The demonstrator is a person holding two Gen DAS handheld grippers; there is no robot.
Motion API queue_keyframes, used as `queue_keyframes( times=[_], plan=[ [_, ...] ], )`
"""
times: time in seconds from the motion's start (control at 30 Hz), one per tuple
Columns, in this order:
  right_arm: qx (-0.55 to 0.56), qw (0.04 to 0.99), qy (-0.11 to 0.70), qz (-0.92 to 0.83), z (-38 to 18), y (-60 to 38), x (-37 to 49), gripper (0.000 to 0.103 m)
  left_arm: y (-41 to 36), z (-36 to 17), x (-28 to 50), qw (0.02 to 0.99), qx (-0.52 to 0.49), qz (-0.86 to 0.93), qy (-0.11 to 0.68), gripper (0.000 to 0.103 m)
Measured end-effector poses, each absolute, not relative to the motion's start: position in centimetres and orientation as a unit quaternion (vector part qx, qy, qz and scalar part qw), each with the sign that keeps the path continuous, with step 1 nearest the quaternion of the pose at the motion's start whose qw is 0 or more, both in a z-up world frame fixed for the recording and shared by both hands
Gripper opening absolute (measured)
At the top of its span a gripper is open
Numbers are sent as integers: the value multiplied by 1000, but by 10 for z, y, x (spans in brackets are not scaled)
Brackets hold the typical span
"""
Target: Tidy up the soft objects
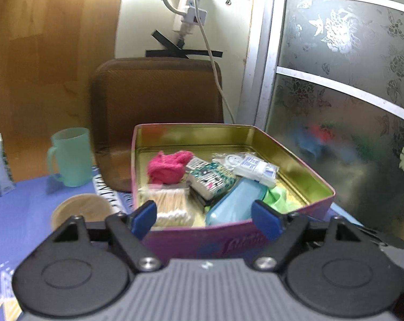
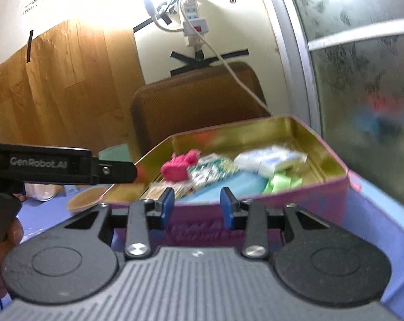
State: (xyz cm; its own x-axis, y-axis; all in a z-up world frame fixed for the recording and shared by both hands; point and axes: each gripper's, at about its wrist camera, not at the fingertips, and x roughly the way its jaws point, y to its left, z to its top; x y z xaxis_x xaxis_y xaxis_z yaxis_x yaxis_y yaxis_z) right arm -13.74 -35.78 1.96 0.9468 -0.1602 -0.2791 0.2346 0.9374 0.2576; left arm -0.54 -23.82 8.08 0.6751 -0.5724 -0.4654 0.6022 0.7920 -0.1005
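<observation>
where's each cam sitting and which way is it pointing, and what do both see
Left wrist view: sits on the left tongs, looking forward and slightly down into the open tin on the blue table; its own blue-tipped tongs stand wide open and empty.
Right wrist view: sits on the right tongs, facing the tin from lower and further right; its tongs are partly open and empty; the left tool and a hand show at left.
Both share: the tin, the pink cloth, the brown cushion, the power strip.
</observation>
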Motion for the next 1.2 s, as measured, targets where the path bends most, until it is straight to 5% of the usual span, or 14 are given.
queue_keyframes(
  times=[0.17, 0.47, 1.2],
  plan=[
    [161, 970, 152, -95, 16, -344, -150, 48, -223, 77, -29, 919, 52, -310, 238, 83],
    [189, 965, 163, -87, 21, -327, -175, 50, -194, 68, -57, 926, 60, -275, 252, 102],
    [226, 961, 147, -56, 30, -295, -224, 64, -156, 55, -124, 930, 121, -227, 262, 103]
  ],
)
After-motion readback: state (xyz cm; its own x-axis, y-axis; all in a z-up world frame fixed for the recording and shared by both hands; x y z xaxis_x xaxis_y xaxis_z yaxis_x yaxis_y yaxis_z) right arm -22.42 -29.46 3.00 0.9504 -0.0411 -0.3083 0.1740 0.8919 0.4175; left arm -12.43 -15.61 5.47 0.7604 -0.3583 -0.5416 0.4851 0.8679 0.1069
